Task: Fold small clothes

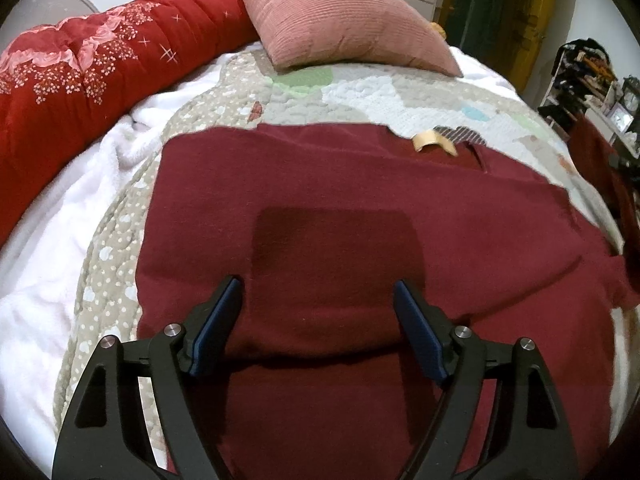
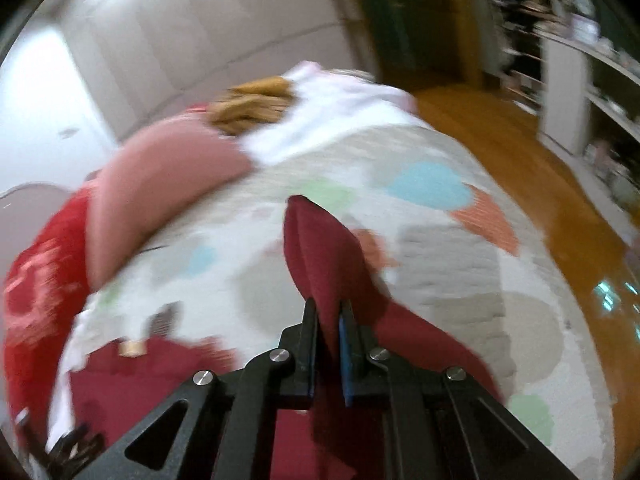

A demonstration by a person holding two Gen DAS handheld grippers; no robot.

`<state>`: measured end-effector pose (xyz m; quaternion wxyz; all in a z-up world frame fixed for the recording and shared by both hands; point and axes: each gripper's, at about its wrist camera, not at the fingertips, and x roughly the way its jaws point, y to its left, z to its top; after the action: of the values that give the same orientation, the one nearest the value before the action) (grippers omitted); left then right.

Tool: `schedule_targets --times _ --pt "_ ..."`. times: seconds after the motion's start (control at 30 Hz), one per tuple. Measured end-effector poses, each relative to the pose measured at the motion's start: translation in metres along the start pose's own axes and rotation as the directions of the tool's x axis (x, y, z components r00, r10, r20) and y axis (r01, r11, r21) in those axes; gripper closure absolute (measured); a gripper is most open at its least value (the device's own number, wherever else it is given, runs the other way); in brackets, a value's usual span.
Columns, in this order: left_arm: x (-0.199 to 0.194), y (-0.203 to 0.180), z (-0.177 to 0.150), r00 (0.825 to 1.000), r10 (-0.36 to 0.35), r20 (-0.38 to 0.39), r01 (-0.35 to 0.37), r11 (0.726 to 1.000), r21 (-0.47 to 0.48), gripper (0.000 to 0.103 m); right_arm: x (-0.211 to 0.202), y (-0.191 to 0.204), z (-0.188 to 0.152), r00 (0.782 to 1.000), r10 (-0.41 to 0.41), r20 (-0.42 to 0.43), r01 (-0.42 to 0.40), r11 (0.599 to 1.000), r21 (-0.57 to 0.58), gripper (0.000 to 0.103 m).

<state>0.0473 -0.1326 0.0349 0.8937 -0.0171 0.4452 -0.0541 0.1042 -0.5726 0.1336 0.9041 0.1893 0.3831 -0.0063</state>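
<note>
A dark red garment (image 1: 340,208) lies spread flat on the quilted bedspread (image 1: 400,96), its collar with a tan label (image 1: 434,141) at the far edge. My left gripper (image 1: 318,292) hovers open over the garment's near middle, with nothing between its blue pads (image 1: 218,320). In the blurred right wrist view, my right gripper (image 2: 328,308) is shut on a fold of the same dark red garment (image 2: 320,240), which sticks up past the fingertips and is lifted off the bed.
A pink pillow (image 1: 340,20) and a red floral comforter (image 1: 100,64) lie at the bed's far side, and a white blanket (image 1: 52,240) on the left. Cluttered shelves (image 1: 592,80) stand to the right. Wooden floor (image 2: 520,160) borders the bed's right edge.
</note>
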Motion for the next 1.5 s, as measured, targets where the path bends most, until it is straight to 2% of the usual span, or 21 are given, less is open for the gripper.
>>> schedule_targets --times 0.13,0.23,0.3,0.37,0.47,0.5,0.53,0.57,0.73,0.9,1.07,1.1,1.17,1.2,1.23,1.27,1.37,1.5 --pt "-0.019 0.004 0.005 0.999 -0.023 0.025 0.023 1.000 0.006 0.024 -0.027 0.077 -0.010 0.986 0.166 0.011 -0.162 0.974 -0.155 0.095" --pt "-0.033 0.012 0.010 0.998 -0.049 0.039 0.050 0.999 -0.018 0.024 -0.035 0.129 -0.029 0.961 0.274 -0.015 -0.270 0.930 -0.250 0.095" --pt "-0.039 0.023 0.014 0.996 -0.077 0.037 0.079 0.995 -0.061 0.024 -0.030 0.164 -0.053 0.936 0.345 -0.064 -0.348 0.888 -0.301 0.095" --pt "-0.042 0.035 0.019 0.993 -0.111 0.029 0.113 0.987 -0.114 0.024 -0.016 0.188 -0.078 0.927 0.357 -0.115 -0.374 0.861 -0.344 0.095" --pt "-0.042 0.046 0.023 0.990 -0.139 0.008 0.138 0.975 -0.173 0.024 0.020 0.211 -0.120 0.928 0.297 -0.227 -0.366 0.846 -0.387 0.093" --pt "-0.042 0.048 0.025 0.989 -0.149 0.002 0.147 0.972 -0.183 0.024 0.033 0.214 -0.132 0.924 0.262 -0.279 -0.358 0.850 -0.387 0.088" --pt "-0.042 0.048 0.027 0.987 -0.161 -0.003 0.158 0.969 -0.190 0.024 0.038 0.214 -0.140 0.919 0.247 -0.308 -0.357 0.852 -0.382 0.081" --pt "-0.042 0.048 0.028 0.986 -0.169 -0.003 0.165 0.967 -0.194 0.024 0.040 0.210 -0.148 0.913 0.252 -0.322 -0.365 0.856 -0.365 0.079" --pt "-0.025 0.033 0.035 0.978 -0.203 -0.048 0.190 0.960 -0.206 0.024 0.005 0.185 -0.149 0.927 0.295 -0.234 -0.357 0.883 -0.305 0.057" --pt "-0.005 0.006 0.039 0.972 -0.212 -0.099 0.194 0.967 -0.167 0.024 -0.031 0.154 -0.141 0.959 0.239 -0.154 -0.278 0.902 -0.330 0.057" --pt "0.015 -0.030 0.038 0.970 -0.187 -0.156 0.178 0.982 -0.068 0.026 -0.056 0.108 -0.134 0.977 0.190 -0.092 -0.208 0.945 -0.253 0.057" --pt "0.017 -0.037 0.038 0.973 -0.172 -0.151 0.168 0.985 -0.040 0.030 -0.059 0.101 -0.133 0.979 0.182 -0.087 -0.198 0.951 -0.239 0.057" --pt "0.019 -0.047 0.038 0.980 -0.141 -0.141 0.143 0.990 0.001 0.062 -0.065 0.081 -0.134 0.985 0.157 -0.076 -0.170 0.964 -0.203 0.057" --pt "0.020 -0.049 0.040 0.983 -0.125 -0.137 0.128 0.992 0.010 0.067 -0.068 0.073 -0.135 0.987 0.147 -0.070 -0.158 0.969 -0.189 0.057" --pt "0.019 -0.049 0.040 0.985 -0.116 -0.128 0.119 0.993 0.012 0.081 -0.070 0.066 -0.135 0.988 0.139 -0.066 -0.149 0.972 -0.180 0.057" --pt "0.018 -0.049 0.042 0.986 -0.116 -0.122 0.118 0.993 0.012 0.091 -0.071 0.059 -0.136 0.990 0.125 -0.063 -0.134 0.976 -0.173 0.057" --pt "0.009 -0.047 0.053 0.989 -0.118 -0.091 0.120 0.993 0.014 0.091 -0.073 0.043 -0.132 0.996 0.080 -0.046 -0.086 0.987 -0.135 0.057" --pt "-0.026 -0.018 0.076 0.993 -0.113 0.028 0.114 0.993 -0.035 0.092 -0.072 0.042 -0.125 0.997 0.064 -0.035 -0.068 0.990 -0.125 0.057"
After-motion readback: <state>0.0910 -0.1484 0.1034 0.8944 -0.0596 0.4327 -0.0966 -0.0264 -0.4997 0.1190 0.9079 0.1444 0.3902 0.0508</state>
